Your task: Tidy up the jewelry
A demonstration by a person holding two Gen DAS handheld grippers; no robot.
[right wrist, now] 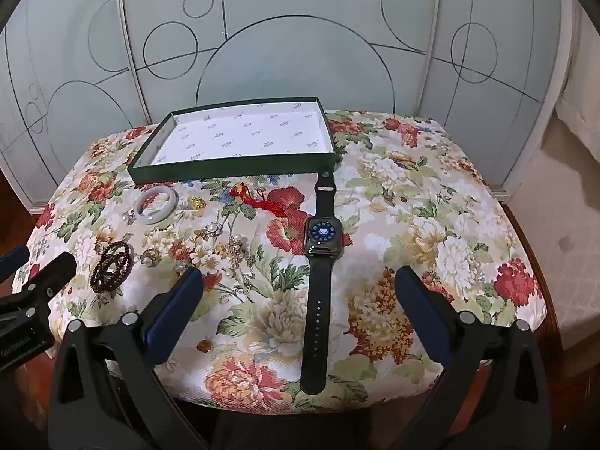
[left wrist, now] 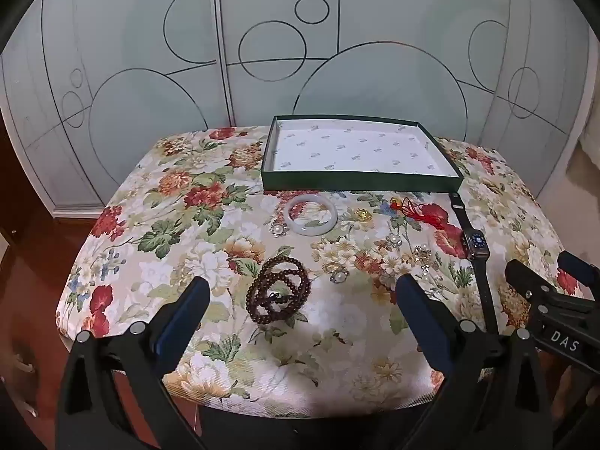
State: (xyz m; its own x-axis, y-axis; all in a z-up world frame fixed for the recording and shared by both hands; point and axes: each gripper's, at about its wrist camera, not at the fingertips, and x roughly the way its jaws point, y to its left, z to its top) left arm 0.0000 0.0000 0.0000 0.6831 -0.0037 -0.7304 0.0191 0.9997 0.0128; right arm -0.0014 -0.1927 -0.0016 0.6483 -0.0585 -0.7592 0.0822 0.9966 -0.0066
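While both tools hang over the near edge of the floral cloth [left wrist: 180, 202], neither grips anything: the left gripper [left wrist: 300, 292] has its jaws spread wide, with the brown bead bracelet [left wrist: 278, 288] lying coiled on the cloth between and just beyond its fingertips. The right gripper [right wrist: 298, 283] is likewise spread wide, its fingers either side of the near strap of the black watch [right wrist: 321, 242], not touching it. The watch lies flat, strap stretched near to far, face up with a blue dial showing. Left of the watch sits a small cluster of pearl and metal pieces [right wrist: 234, 251], details too small to separate. Farther out lies a red tassel charm [right wrist: 258, 202], with a small gold piece [right wrist: 197, 202] to its left. Left again is the white bangle [left wrist: 310, 213], flat on the cloth, a pearl earring [left wrist: 277, 229] just beside its left rim. Another pearl piece [left wrist: 339, 275] lies right of the bead bracelet. A small amber bead [right wrist: 205, 345] sits alone near the front edge. At the far side of the cloth stands the shallow green box [left wrist: 360, 183], open, white printed lining, with no jewelry in it. Behind is a frosted panel wall [left wrist: 150, 37] marked with circles.
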